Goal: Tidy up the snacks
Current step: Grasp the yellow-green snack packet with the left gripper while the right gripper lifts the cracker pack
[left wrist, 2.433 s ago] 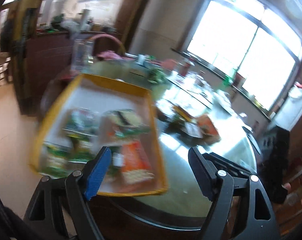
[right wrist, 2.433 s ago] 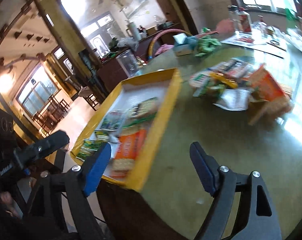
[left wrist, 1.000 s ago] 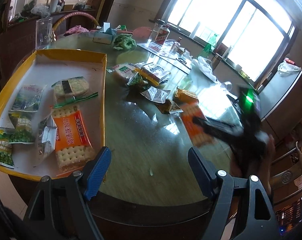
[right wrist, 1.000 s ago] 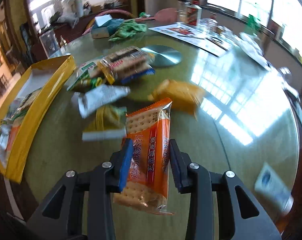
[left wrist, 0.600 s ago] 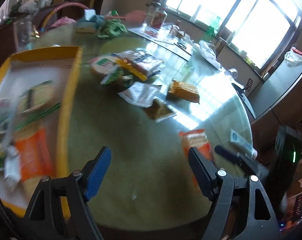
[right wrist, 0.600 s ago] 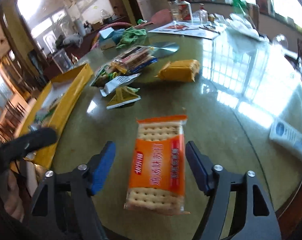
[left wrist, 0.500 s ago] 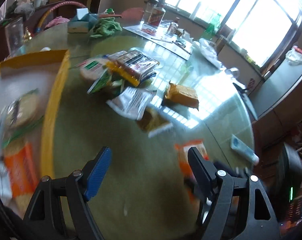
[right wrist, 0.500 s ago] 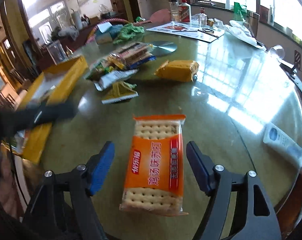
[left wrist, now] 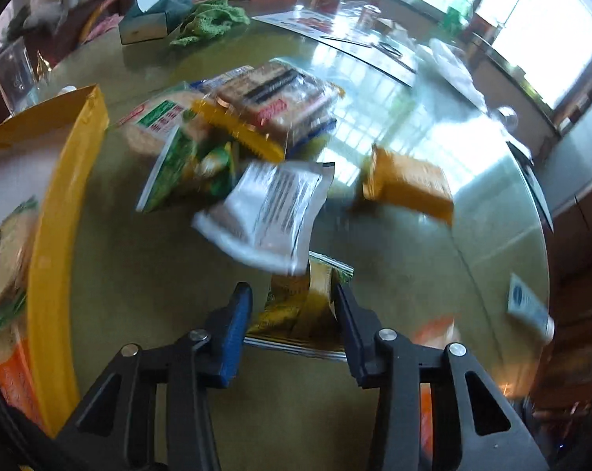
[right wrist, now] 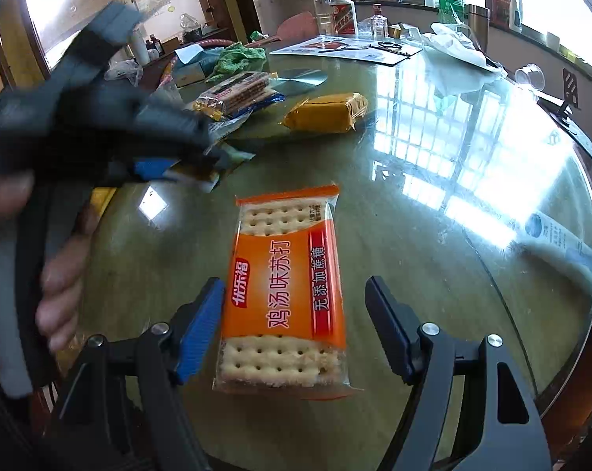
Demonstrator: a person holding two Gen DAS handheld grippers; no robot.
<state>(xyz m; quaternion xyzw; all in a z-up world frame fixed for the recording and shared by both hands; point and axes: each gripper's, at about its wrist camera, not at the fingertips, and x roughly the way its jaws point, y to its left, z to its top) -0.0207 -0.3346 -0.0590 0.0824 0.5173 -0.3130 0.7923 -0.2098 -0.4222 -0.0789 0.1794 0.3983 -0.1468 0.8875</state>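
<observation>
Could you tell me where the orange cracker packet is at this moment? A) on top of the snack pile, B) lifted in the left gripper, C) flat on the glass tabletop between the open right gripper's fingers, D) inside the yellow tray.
C: the orange cracker packet lies flat on the tabletop, with the right gripper standing clear on both sides.

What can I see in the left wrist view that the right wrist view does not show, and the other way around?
Only the left wrist view shows the yellow tray with snacks in it, and the left claw closing around a yellow-green packet; contact is unclear.

Only the right wrist view shows the right claw, open around the orange cracker pack lying whole on the table, and the hand holding the left tool.

Both show the brown biscuit pack, the mustard-yellow pack and the green cloth.
</observation>
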